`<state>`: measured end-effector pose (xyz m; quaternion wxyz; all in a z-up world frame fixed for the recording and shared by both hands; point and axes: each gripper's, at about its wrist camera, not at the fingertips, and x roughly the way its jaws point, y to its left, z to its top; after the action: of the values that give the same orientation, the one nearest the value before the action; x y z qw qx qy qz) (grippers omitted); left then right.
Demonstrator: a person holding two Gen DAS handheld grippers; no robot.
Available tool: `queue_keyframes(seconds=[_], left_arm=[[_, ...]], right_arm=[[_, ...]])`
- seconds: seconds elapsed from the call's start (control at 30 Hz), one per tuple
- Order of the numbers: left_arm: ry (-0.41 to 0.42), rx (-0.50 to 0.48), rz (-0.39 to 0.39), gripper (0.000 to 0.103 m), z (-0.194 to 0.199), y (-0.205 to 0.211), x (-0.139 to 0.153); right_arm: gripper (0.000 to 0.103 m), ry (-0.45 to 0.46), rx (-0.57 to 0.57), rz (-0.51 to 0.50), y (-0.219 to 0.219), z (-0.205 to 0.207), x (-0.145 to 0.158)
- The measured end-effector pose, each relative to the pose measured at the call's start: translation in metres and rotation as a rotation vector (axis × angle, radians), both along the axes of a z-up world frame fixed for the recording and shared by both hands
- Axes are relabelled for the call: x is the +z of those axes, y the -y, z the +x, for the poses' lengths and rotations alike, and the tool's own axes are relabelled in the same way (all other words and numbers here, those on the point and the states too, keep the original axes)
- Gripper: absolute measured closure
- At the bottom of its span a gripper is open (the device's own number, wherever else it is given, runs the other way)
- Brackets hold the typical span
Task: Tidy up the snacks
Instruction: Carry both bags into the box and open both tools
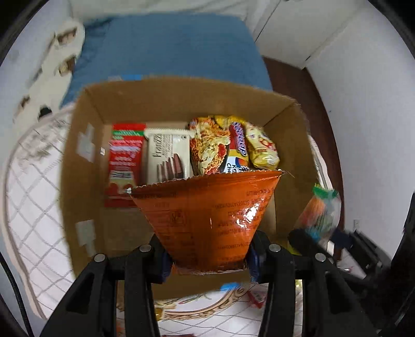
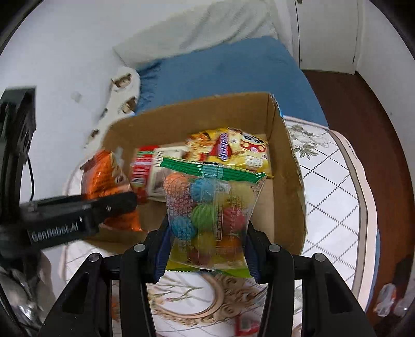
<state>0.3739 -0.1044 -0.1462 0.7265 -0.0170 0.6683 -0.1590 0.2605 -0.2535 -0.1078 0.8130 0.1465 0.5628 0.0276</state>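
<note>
Home bedroom, quilted mattress (image 2: 337,186), blue blanket (image 1: 176,49), white pillow (image 2: 233,23), wooden floor (image 2: 384,124)

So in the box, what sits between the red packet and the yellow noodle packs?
A white wafer packet lies between the red packet and the noodle packs, clearest in the left wrist view.

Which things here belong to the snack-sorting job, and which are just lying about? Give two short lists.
Part of the job:
- cardboard box
- orange packet in the left hand-held gripper
- clear bag of coloured balls in the right hand-held gripper
- red packet, wafer packet and noodle packs in the box

Just lying about:
- blue blanket
- quilted mattress
</note>
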Motion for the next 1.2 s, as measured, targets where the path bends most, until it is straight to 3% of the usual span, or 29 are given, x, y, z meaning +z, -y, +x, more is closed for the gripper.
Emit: queue_keyframes(seconds=[0.2, 0.5, 0.57, 0.6, 0.67, 0.7, 0.73, 0.83, 1.2], left_arm=[[-0.172, -0.037, 0.028, 0.06, 0.019, 0.016, -0.061], [-0.305, -0.062, 0.055, 0.059, 0.012, 0.022, -0.109], [-0.323, -0.053, 0.067, 0.05, 0.008, 0.02, -0.116], [-0.317, -0.05, 0.062, 0.047, 0.008, 0.018, -0.116], [-0.282, -0.048, 0.074, 0.028, 0.009, 0.016, -0.112], [-0.258, -0.052, 0.074, 0.027, 0.009, 0.015, -0.108], [-0.243, -0.052, 0.077, 0.025, 0.009, 0.014, -0.106], [-0.2, -0.05, 0.086, 0.021, 0.008, 0.011, -0.095], [-0.023, -0.021, 0.157, 0.021, -0.013, -0.013, -0.049]], right_arm=[[0.052, -0.115, 0.019, -0.027, 0.005, 0.025, -0.047], [0.051, -0.221, 0.058, -0.039, 0.004, 0.033, -0.093], [0.05, -0.255, 0.07, -0.046, 0.001, 0.035, -0.1], [0.048, -0.268, 0.077, -0.054, -0.001, 0.036, -0.103], [0.037, -0.278, 0.086, -0.047, -0.004, 0.037, -0.106], [0.017, -0.28, 0.087, -0.036, -0.005, 0.038, -0.107], [0.004, -0.285, 0.083, -0.057, -0.006, 0.039, -0.107], [0.004, -0.265, 0.081, -0.085, -0.007, 0.039, -0.103], [0.004, -0.201, -0.008, -0.119, 0.012, 0.026, -0.077]])
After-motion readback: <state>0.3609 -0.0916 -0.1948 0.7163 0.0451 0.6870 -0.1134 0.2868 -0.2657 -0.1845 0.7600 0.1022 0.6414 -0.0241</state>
